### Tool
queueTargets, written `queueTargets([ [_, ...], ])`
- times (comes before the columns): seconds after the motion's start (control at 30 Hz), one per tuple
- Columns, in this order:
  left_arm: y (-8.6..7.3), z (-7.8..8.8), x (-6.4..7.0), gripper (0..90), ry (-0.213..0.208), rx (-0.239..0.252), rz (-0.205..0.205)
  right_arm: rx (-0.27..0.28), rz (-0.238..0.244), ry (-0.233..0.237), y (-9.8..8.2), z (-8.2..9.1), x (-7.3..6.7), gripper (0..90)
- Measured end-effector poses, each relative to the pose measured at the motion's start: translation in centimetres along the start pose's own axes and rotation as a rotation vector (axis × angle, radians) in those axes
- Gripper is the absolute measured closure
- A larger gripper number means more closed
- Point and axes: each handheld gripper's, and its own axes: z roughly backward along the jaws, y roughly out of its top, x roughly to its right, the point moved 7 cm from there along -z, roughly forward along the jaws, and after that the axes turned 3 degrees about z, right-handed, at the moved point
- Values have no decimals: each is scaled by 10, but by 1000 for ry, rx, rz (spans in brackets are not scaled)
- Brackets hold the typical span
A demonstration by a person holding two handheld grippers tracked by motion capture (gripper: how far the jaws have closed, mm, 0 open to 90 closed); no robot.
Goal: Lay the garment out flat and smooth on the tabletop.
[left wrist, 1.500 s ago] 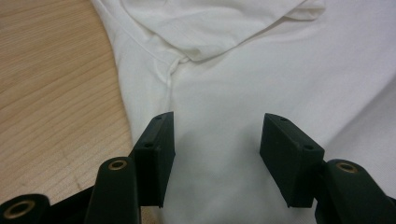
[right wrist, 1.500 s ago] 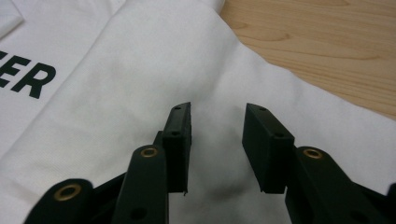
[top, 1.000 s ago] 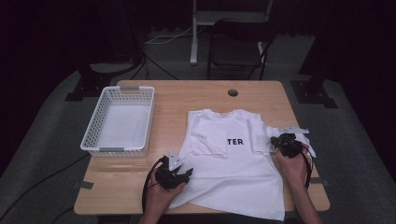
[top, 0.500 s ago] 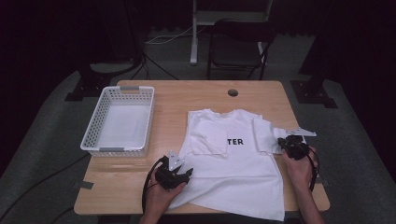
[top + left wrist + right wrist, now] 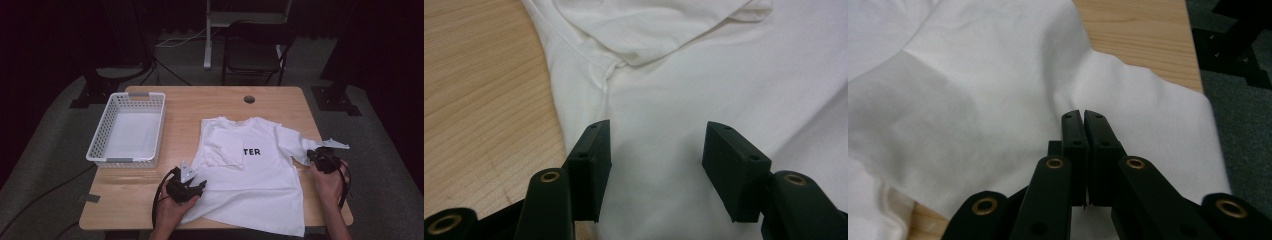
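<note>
A white T-shirt (image 5: 250, 175) is spread on the counter (image 5: 185, 105) right of the basket (image 5: 127, 130). Its right sleeve (image 5: 1128, 95) is pinched by the right tongs (image 5: 1083, 117); the left tongs (image 5: 654, 145) are held spread over its left side.

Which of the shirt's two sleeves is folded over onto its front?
The sleeve near the left gripper lies folded over the shirt; the other sleeve spreads outward.

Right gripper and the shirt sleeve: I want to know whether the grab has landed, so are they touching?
Touching. In the right gripper view the right gripper has its jaws shut together on a raised fold of the shirt sleeve.
</note>
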Motion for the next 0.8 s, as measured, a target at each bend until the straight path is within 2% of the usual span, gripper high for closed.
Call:
queueTargets([
  [0.17, 0, 0, 0, 461, 0, 0, 1, -2, -19, -12, -3, 3, 8, 881],
  [0.47, 0, 0, 0, 461, 0, 1, 2, 14, -94, -41, -7, 11, 23, 880],
  [0.53, 0, 0, 0, 461, 0, 0, 0, 8, -95, -53, -9, 13, 25, 854],
  [0.67, 0, 0, 0, 461, 0, 0, 1, 48, -89, -53, -5, 20, 20, 751],
  [0.73, 0, 0, 0, 460, 1, 0, 1, 76, -74, -32, 1, 25, 13, 726],
  [0.8, 0, 0, 0, 460, 1, -1, 1, 107, -38, 4, 10, 29, 0, 695],
])
